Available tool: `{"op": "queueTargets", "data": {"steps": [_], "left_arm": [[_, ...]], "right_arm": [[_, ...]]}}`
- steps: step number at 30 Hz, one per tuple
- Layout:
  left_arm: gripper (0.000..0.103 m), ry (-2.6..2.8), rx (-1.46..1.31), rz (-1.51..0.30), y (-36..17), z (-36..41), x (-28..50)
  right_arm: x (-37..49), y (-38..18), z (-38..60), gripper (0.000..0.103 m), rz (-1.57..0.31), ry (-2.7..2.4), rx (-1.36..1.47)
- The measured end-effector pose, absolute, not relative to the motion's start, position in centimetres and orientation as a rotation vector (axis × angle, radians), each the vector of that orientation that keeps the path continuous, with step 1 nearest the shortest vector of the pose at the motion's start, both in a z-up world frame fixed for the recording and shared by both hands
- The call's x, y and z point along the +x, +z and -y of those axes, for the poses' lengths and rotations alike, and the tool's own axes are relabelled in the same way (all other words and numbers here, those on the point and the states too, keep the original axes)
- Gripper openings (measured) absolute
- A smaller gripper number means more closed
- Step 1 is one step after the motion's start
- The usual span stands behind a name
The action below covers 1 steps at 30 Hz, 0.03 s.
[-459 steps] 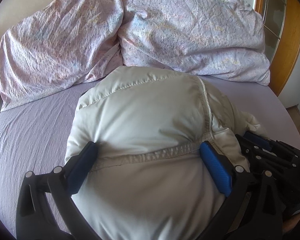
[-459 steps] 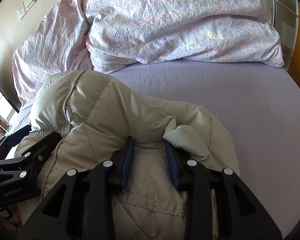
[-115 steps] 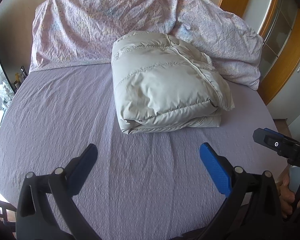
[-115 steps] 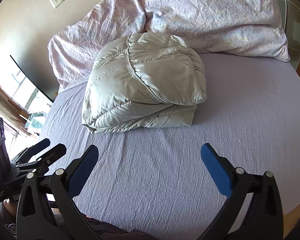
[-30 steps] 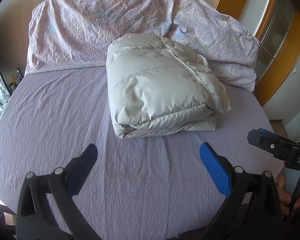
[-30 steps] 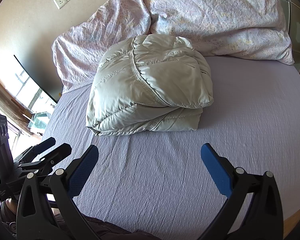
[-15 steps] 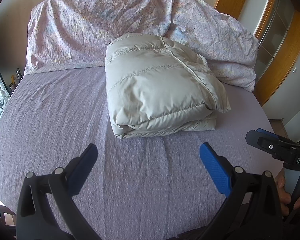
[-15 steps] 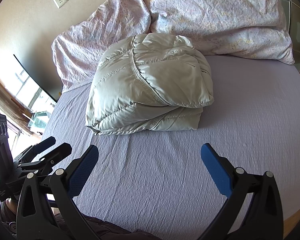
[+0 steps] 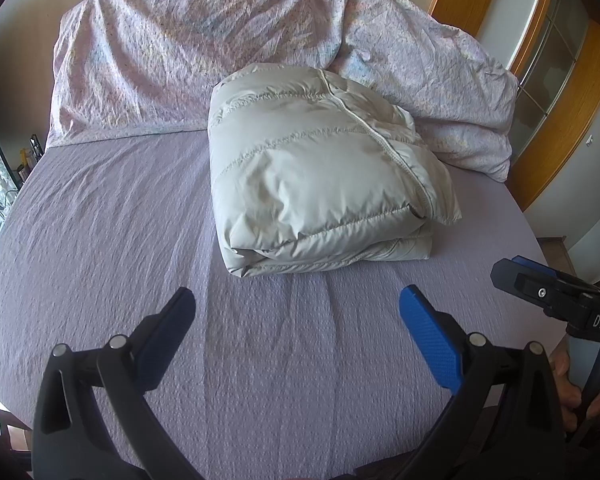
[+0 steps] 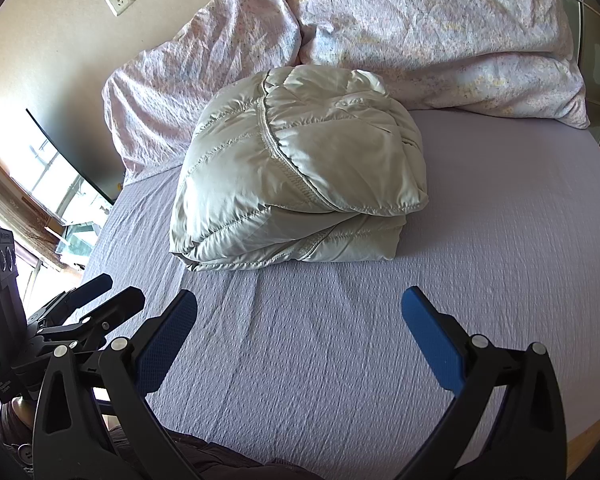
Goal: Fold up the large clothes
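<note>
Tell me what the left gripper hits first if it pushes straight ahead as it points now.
Probably the folded jacket: the left gripper, open, points at it over the bare bedsheet. If angled low, the sheet comes first.

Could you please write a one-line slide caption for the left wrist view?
Folded puffer jacket rests on the bed before two pillows; left tongs open, empty.

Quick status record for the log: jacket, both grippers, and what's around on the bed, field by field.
jacket: puffy jacket, folded into a compact bundle, lying on the bed sheet
contact: neither gripper touches it
left gripper: open, empty, above the sheet short of the bundle
right gripper: open, empty, likewise short of it
behind jacket: two pillows against the wall
</note>
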State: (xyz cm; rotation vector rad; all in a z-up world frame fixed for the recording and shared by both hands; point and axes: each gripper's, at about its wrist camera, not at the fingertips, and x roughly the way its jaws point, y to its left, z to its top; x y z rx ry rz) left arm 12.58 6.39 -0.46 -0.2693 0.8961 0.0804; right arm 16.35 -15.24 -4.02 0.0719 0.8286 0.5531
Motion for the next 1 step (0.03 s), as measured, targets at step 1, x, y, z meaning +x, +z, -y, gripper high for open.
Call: {"op": "queueTargets", "data": {"steps": [1], "left_arm": [[0.101,0.081,-0.269,-0.896,-0.46,-6.39,12.58]], "right_arm": [[16.36,-4.01,15.23,0.102,-0.828,0.553,0.072]]}}
